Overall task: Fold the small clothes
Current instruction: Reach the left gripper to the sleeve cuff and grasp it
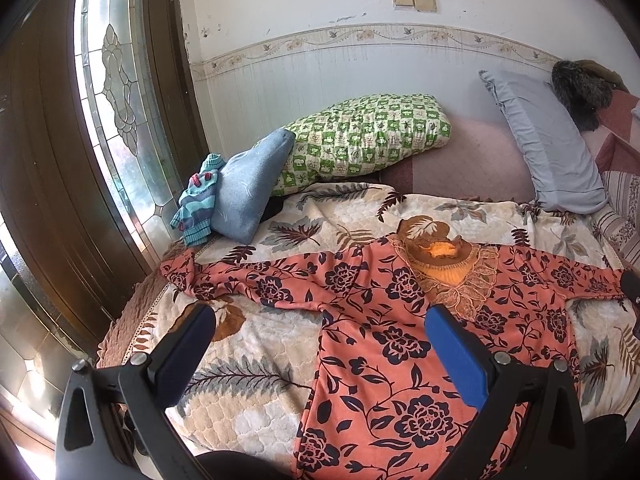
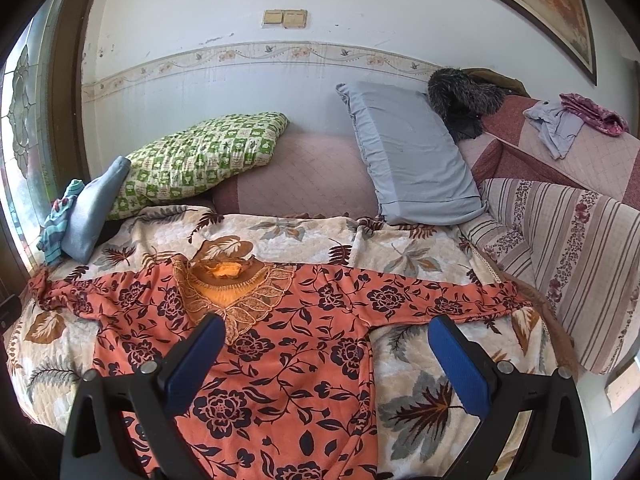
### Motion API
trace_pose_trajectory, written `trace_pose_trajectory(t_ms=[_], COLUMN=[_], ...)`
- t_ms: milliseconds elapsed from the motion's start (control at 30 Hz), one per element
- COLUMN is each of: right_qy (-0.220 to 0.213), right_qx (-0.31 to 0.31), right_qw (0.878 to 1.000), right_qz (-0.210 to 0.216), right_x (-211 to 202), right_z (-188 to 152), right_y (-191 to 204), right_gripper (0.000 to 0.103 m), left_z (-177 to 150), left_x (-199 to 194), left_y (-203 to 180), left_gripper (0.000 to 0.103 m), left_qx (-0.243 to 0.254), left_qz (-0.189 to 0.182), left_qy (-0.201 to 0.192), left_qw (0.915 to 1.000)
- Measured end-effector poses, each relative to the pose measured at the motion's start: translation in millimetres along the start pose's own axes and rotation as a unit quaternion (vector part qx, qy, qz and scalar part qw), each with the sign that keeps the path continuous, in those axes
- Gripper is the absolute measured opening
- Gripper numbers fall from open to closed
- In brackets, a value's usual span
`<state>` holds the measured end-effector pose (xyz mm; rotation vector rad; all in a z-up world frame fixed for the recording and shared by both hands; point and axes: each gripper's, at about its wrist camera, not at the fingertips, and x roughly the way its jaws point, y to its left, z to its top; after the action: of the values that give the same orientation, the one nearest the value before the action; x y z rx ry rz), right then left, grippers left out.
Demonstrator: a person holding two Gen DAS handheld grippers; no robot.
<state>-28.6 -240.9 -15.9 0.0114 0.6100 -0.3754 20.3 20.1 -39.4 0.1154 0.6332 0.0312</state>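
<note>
Presently, an orange floral garment [image 1: 384,320] is observed laid flat, front up, across the near part of the bed [image 1: 256,344], its body running down to the near edge and its two sleeves spread out toward the left and right edges. A lace collar [image 1: 452,276] is seen at the neckline, pointing toward the far edge. No fold is judged to have been made yet. The left gripper [image 1: 320,348] is held above the garment's left flank with its fingers set wide and nothing between them; one blue pad [image 1: 456,356] is seen over the cloth and the other over the bare blanket. The right gripper [image 2: 326,352] is likewise held with fingers wide and empty, above the garment's right flank and below the right sleeve [image 2: 432,296]. The step in hand is judged to be the first fold, sleeves inward. It is recommended that each sleeve be taken near its cuff, a single layer being pinched without the leaf-patterned blanket beneath being caught, since the plush surface may well be gathered with it. The left sleeve [image 1: 224,276] is noted to be rumpled at the left edge and should be drawn straight before it is laid across the chest. Both sleeves should be carried low, so that the body is not dragged out of line. A striped knit [image 1: 196,208] lies against a blue cushion [image 1: 248,192] at the far left corner, well apart.
</note>
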Motion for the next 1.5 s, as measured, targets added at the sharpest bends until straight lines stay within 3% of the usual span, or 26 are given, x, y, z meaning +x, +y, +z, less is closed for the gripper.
trace_pose_trajectory(t_ms=[300, 467, 667, 900, 1200, 1367, 1500], right_qy=[0.013, 0.032, 0.080, 0.126, 0.126, 0.133, 0.124], right_qx=[-0.010, -0.021, -0.007, -0.007, 0.027, 0.046, 0.032], right_qw=[1.000, 0.999, 0.993, 0.985, 0.988, 0.985, 0.984], right_qz=[0.016, 0.034, 0.085, 0.115, 0.090, 0.101, 0.122], right_x=[17.3, 28.9, 57.5, 87.2, 92.3, 100.1, 106.3], right_z=[-1.6, -14.6, -46.0, -80.3, -83.7, -84.8, -84.6], right_y=[12.6, 22.0, 31.5, 30.0, -17.8, -25.7, -12.7], right_gripper=[0.102, 0.102, 0.102, 0.102, 0.102, 0.102, 0.102], left_z=[-8.1, -23.3, -40.9, -58.4, -74.9, -69.8, -56.8], left_x=[26.1, 49.5, 65.1, 85.0, 114.7, 144.1, 166.7], left_y=[20.0, 62.8, 104.4, 82.0, 39.2, 61.0, 100.7], left_gripper=[0.103, 0.103, 0.103, 0.103, 0.103, 0.103, 0.103], left_qx=[-0.009, -0.048, -0.087, -0.068, -0.019, -0.063, -0.108], left_qz=[0.027, 0.065, 0.105, 0.077, 0.042, 0.026, 0.051], left_qy=[0.022, 0.056, 0.084, 0.123, 0.168, 0.199, 0.196], left_qw=[0.9994, 0.9951, 0.9871, 0.9871, 0.9847, 0.9777, 0.9732])
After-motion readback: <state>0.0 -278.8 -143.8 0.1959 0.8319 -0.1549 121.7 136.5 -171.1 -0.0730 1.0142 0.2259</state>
